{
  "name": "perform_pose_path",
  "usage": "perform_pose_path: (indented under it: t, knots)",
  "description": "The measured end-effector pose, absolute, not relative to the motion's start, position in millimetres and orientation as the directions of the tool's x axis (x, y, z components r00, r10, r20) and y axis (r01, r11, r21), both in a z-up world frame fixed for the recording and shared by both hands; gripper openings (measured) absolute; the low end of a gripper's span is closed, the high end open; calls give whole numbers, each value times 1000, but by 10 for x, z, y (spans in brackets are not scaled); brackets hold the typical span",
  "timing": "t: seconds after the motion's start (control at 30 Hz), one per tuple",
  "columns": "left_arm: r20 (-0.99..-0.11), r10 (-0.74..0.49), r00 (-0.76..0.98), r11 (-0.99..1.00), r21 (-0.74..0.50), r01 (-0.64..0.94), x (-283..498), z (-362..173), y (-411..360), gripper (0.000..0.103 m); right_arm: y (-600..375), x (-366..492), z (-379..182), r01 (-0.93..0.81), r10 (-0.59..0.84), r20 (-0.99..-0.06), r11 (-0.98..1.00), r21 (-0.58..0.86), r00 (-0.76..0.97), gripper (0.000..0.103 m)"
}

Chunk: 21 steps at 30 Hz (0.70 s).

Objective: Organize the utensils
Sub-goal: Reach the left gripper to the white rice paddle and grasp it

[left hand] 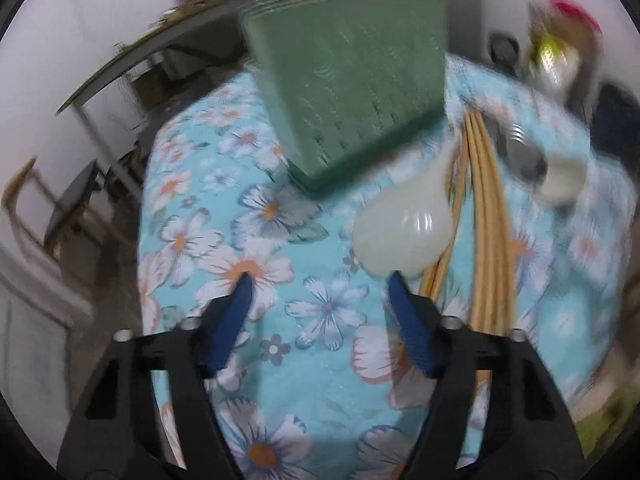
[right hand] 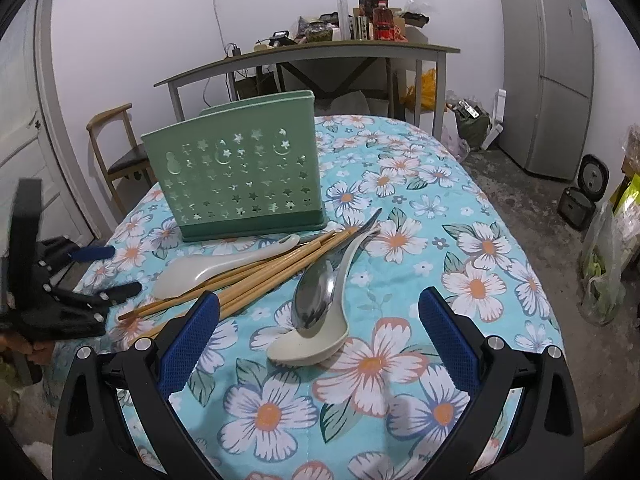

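Note:
A green perforated utensil holder stands upright on the floral tablecloth. In front of it lie a white spoon, several wooden chopsticks, and a metal spoon resting in a second white spoon. My left gripper is open over the cloth, its right pad close to the first white spoon's bowl, with nothing between its fingers. My right gripper is open wide, with the stacked spoons ahead of it and untouched.
A wooden chair stands beyond the table's left edge. Behind is a cluttered side table. A fridge, a rice cooker and bags are on the right. A hand holds the left gripper.

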State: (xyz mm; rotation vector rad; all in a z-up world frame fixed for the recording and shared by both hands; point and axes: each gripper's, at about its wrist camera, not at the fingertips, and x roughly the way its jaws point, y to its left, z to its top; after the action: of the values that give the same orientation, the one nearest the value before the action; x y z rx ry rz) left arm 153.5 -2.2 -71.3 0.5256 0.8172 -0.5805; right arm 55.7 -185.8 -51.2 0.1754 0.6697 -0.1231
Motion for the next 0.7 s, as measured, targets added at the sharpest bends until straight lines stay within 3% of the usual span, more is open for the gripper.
perform_pose_path:
  t: [0.2,0.47,0.7]
  knots:
    - [-772,-303,559,549,338,765,1504,-797,-121,57,-1914,631,-602,174,-48,-646,976,132,762,97]
    - [-732,-380,566,521,337,785,1625,-730,-266,56,-1955,712,-675,180,-32,-662,971,157,748,97]
    - [-677,-425,601,654,229,721,1842,-578,-225,56,-1999,756,-742,193,-21,-676,964,181,737,97]
